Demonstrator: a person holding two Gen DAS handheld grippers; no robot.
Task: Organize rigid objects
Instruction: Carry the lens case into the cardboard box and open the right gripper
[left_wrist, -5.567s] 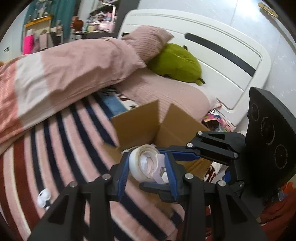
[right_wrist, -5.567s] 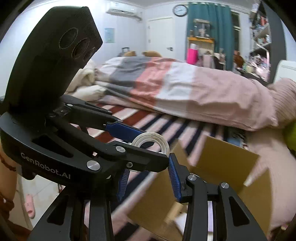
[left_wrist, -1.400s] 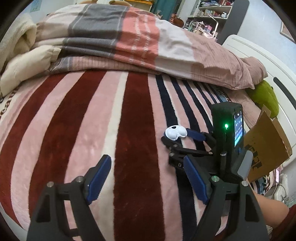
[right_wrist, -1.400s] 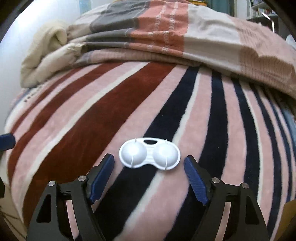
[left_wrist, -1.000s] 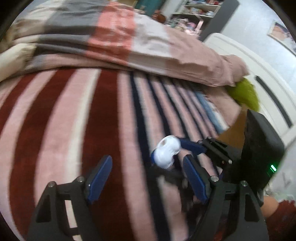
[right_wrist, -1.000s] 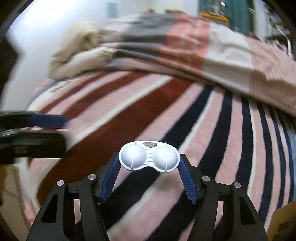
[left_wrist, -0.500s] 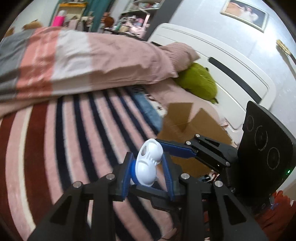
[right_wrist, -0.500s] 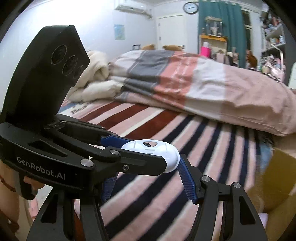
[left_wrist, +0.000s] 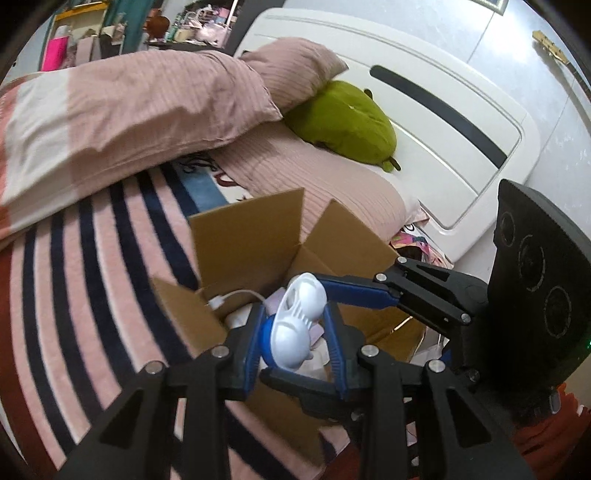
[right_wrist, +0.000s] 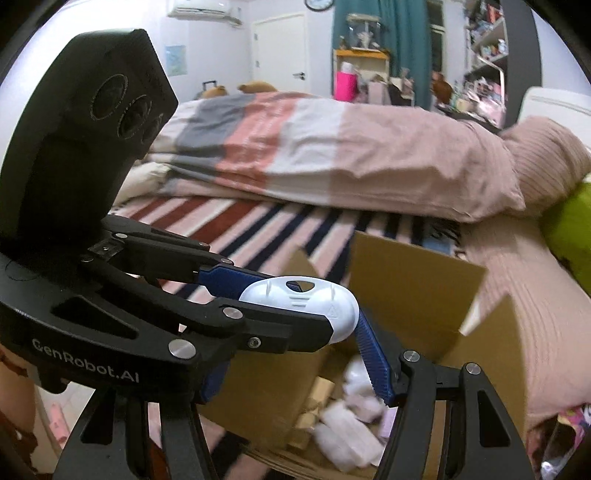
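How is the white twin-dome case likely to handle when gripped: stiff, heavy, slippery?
Probably stiff: the case keeps its shape pinched by the left tongs and right tongs. Likely light: small, thin moulded plastic. Possibly slippery: its smooth rounded domes could slip free above the box.

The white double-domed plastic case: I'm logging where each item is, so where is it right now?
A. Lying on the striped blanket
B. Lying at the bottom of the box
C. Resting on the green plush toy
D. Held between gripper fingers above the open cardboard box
D. The white double-domed plastic case is pinched between the blue fingers of both grippers, up in the air over the open cardboard box, above the items inside it.
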